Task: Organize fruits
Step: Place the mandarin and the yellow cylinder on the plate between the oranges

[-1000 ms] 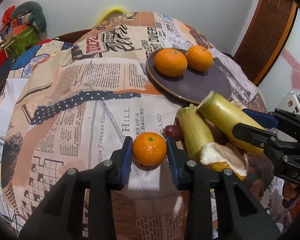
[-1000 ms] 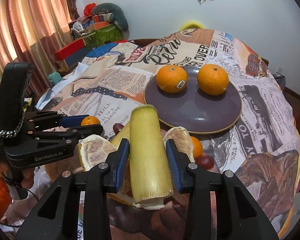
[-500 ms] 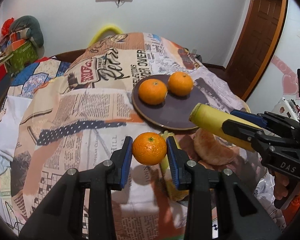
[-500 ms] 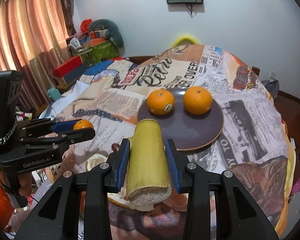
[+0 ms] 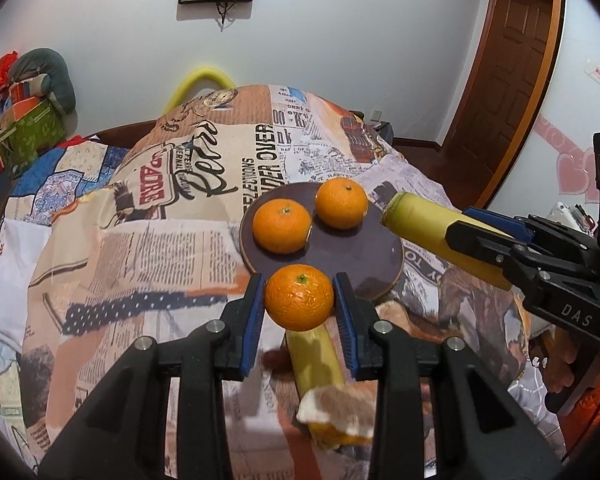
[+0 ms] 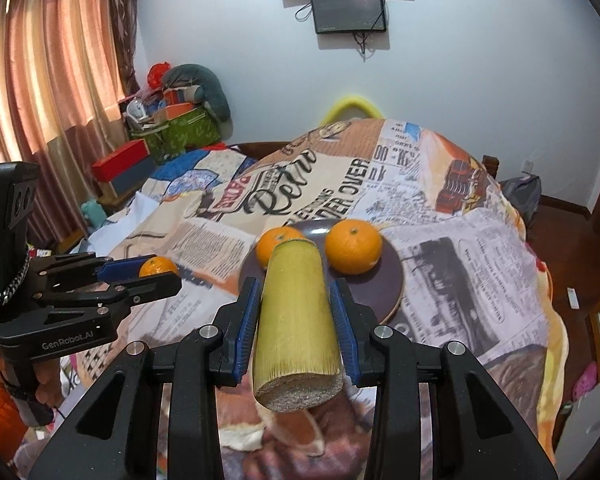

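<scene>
My left gripper (image 5: 299, 300) is shut on an orange (image 5: 299, 297) and holds it in the air just in front of the dark round plate (image 5: 352, 254). Two oranges (image 5: 282, 225) (image 5: 341, 203) lie on that plate. My right gripper (image 6: 295, 314) is shut on a yellow-green sugarcane piece (image 6: 296, 320), lifted above the table near the plate (image 6: 380, 284); it also shows in the left wrist view (image 5: 428, 228). A second cane piece (image 5: 316, 354) lies on the cloth below my left gripper. The left gripper shows in the right wrist view (image 6: 156, 276).
The table wears a newspaper-print cloth (image 5: 160, 240). Pale fruit peel (image 5: 340, 408) lies near the front edge, and more of it shows in the right wrist view (image 6: 252, 428). Boxes and bags (image 6: 168, 128) are stacked at the back left. A wooden door (image 5: 508, 72) stands at the right.
Both grippers have risen from the table with their loads. The left one has carried its orange toward the plate; the right one has lifted the cane piece off the peel pile.
</scene>
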A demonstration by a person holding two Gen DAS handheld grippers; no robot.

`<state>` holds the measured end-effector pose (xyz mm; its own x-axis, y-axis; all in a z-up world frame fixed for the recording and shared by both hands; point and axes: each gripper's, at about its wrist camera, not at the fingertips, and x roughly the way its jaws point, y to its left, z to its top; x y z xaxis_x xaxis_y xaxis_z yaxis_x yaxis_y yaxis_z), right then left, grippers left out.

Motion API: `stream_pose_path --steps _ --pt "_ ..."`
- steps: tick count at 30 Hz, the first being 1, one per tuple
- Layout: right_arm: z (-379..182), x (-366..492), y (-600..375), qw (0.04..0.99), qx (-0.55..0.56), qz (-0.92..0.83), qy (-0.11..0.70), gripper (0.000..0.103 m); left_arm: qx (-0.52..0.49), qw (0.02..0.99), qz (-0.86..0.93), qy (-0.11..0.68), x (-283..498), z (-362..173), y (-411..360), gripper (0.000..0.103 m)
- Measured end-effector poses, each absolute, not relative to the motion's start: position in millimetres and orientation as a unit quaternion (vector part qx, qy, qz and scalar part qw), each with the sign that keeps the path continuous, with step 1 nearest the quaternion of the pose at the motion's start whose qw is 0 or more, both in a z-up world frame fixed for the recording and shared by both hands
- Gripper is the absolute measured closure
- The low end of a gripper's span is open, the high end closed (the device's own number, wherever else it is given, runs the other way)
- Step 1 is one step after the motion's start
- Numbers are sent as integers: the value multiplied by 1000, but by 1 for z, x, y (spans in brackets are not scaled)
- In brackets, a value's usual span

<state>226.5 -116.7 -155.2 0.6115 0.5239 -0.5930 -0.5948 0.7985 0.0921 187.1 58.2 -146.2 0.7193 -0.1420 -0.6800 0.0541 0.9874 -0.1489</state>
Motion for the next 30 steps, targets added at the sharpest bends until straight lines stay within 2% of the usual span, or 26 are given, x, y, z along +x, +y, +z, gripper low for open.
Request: stream_pose_path --steps 30 --pt "-189 312 -84 883 -62 326 333 70 -59 907 -49 414 277 -192 75 69"
